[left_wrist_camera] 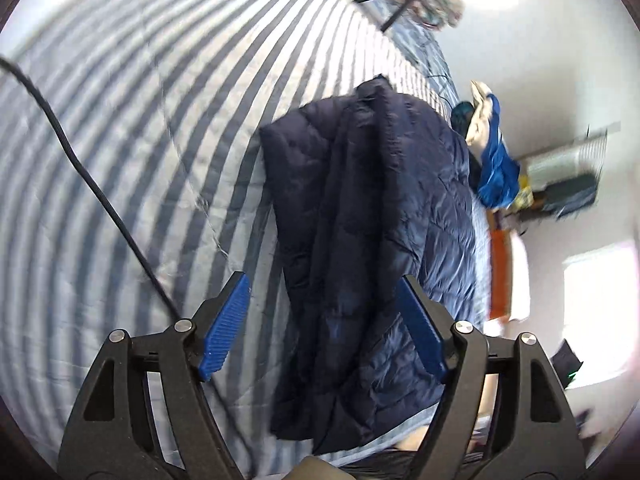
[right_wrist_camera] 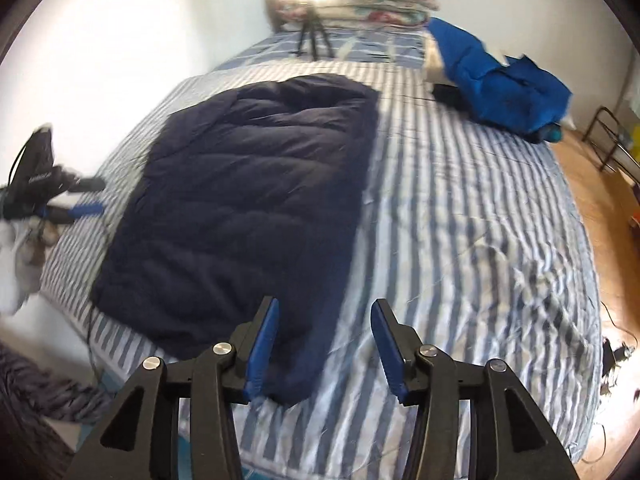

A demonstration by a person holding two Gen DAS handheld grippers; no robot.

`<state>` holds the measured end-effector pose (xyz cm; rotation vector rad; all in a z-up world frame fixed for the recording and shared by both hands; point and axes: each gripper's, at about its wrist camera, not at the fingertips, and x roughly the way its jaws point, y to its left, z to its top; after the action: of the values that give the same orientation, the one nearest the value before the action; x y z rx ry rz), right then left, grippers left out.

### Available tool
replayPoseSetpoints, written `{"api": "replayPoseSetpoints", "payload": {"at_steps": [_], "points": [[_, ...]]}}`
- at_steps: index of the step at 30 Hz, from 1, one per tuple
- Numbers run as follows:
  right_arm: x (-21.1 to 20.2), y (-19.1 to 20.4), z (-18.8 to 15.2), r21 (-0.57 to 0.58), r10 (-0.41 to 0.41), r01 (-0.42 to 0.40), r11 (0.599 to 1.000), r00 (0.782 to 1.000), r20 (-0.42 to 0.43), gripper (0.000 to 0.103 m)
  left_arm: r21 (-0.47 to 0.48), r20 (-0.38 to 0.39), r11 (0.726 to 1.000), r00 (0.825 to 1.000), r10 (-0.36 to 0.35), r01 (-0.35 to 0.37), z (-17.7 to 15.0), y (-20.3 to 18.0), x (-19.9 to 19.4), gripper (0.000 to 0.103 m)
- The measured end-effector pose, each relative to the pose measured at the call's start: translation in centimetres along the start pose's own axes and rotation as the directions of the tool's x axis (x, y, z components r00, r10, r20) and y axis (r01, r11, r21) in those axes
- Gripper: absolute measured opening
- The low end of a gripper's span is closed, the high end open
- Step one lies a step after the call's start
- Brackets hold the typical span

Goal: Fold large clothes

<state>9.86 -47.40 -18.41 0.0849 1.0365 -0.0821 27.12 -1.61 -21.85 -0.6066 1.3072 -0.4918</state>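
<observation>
**Navy puffer jacket folded long on a striped bed, both claws empty**

Navy quilted jacket (right_wrist_camera: pixel 248 200) lies as a long folded rectangle on the blue-and-white striped bed (right_wrist_camera: pixel 460 240), its long axis running near to far. The right claw (right_wrist_camera: pixel 324 344) hovers over its near right corner, jaws partly apart, holding nothing. The left claw (left_wrist_camera: pixel 324 320) gapes wide above the jacket, also empty. Bare bedding lies right of the jacket; a blue garment pile (right_wrist_camera: pixel 500 80) sits far right.
</observation>
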Motion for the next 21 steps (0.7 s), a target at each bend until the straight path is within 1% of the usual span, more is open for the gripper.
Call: {"api": "replayPoseSetpoints", "payload": {"at_steps": [3,5,6,7,9,11,13,17,19,21], "points": [[1.0,-1.4,0.8,0.069,0.076,-0.075,0.995,0.997,-0.010,0.052,-0.055,0.004,0.998,0.999,-0.039,0.039,0.5,1.6,1.0,0.078],[1.2,-1.6,0.2,0.081,0.083,-0.083,0.993,0.997,-0.004,0.060,-0.082,0.004,0.995,0.998,-0.062,0.062,0.8,2.6,1.8,0.078],[1.4,-1.9,0.4,0.080,0.081,-0.081,0.994,0.997,0.002,0.062,-0.097,-0.003,0.992,0.997,-0.078,0.077,0.8,3.1,2.1,0.078],[1.4,-1.6,-0.2,0.085,0.085,-0.084,0.993,0.996,-0.002,0.065,-0.108,-0.010,0.989,0.995,-0.099,0.098,0.9,3.7,2.3,0.078],[2.0,-1.9,0.0,0.091,0.111,-0.109,0.990,0.994,-0.007,0.068,-0.127,-0.016,0.982,0.990,-0.141,0.138,1.0,4.6,2.6,0.078],[2.9,-2.4,-0.4,0.104,0.134,-0.133,0.986,0.991,-0.005,0.075,-0.147,-0.015,0.972,0.982,-0.186,0.182,1.3,5.3,2.9,0.078],[3.6,-2.6,-0.2,0.114,0.154,-0.152,0.982,0.988,-0.011,0.078,-0.169,-0.008,0.962,0.975,-0.220,0.216,1.4,6.2,2.8,0.078],[4.9,-3.1,0.3,0.153,0.215,-0.210,0.966,0.976,-0.019,0.084,-0.169,-0.012,0.949,0.962,-0.274,0.268,1.5,6.8,2.6,0.080],[5.5,-3.3,0.6,0.180,0.253,-0.244,0.953,0.967,-0.028,0.086,-0.170,-0.028,0.942,0.954,-0.297,0.289,1.5,6.7,2.9,0.080],[6.2,-3.5,1.1,0.203,0.272,-0.258,0.944,0.962,-0.039,0.086,-0.167,-0.040,0.940,0.950,-0.309,0.298,1.6,6.4,3.2,0.080]]}}
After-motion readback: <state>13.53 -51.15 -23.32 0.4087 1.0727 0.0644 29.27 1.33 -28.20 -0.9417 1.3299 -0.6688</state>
